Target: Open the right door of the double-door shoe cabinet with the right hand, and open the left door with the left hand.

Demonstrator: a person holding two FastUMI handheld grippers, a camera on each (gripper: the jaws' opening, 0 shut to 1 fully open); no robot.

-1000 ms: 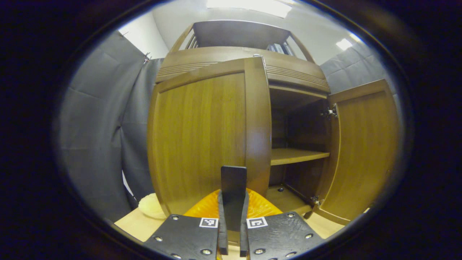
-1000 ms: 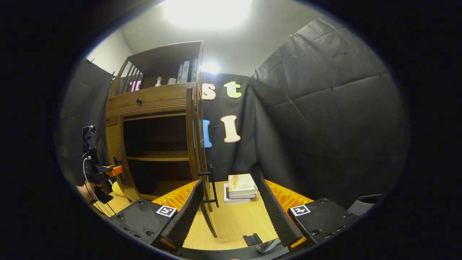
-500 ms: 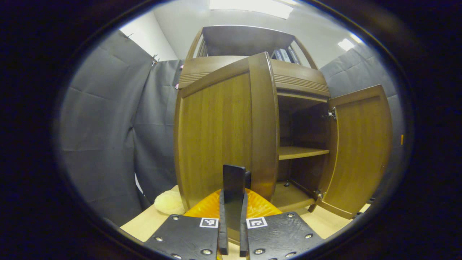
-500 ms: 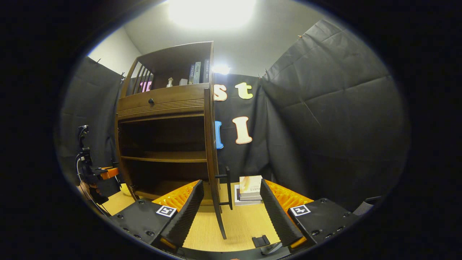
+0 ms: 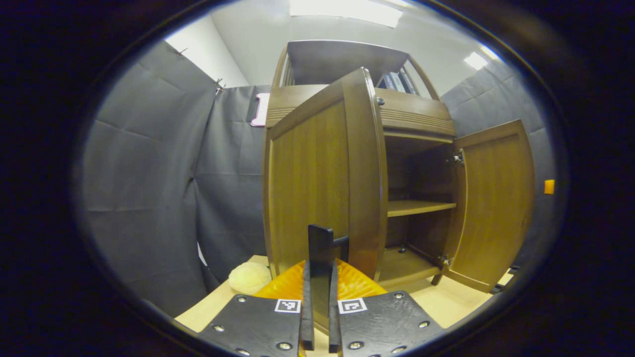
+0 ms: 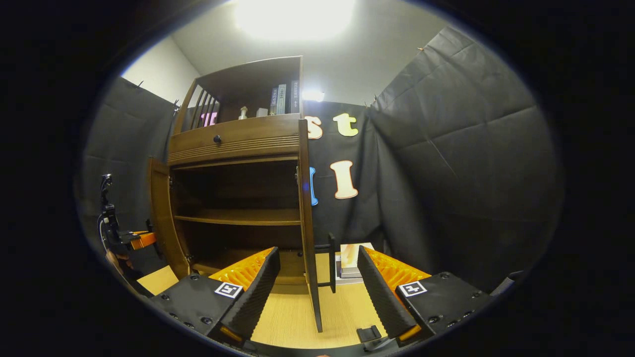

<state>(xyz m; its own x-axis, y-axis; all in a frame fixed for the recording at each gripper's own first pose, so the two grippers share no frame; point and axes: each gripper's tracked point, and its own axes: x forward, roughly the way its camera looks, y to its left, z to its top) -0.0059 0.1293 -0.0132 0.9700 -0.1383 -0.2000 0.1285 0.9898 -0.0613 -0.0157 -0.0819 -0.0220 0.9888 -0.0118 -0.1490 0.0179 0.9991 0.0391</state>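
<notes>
No readable text, book spines point(image 6: 282, 98) on top shelf too small, stacked books point(image 6: 353, 260) illegible

One cabinet point(image 6: 238, 144), two doors point(image 5: 317, 173) point(image 5: 491, 203), two tools point(image 5: 317, 317) point(image 6: 317, 292), one book stack point(image 6: 349, 258), one plush point(image 5: 249, 277)

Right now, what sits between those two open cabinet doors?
In the left gripper view, the left door and right door flank the open cabinet interior: one bare shelf over the floor board.

Big ceiling light point(image 6: 292, 12) up top, very bright, glare. Cabinet inside point(image 6: 233, 191) dark, shadowy. Edges bendy from fisheye, pics sharp in middle, dim at rim.
</notes>
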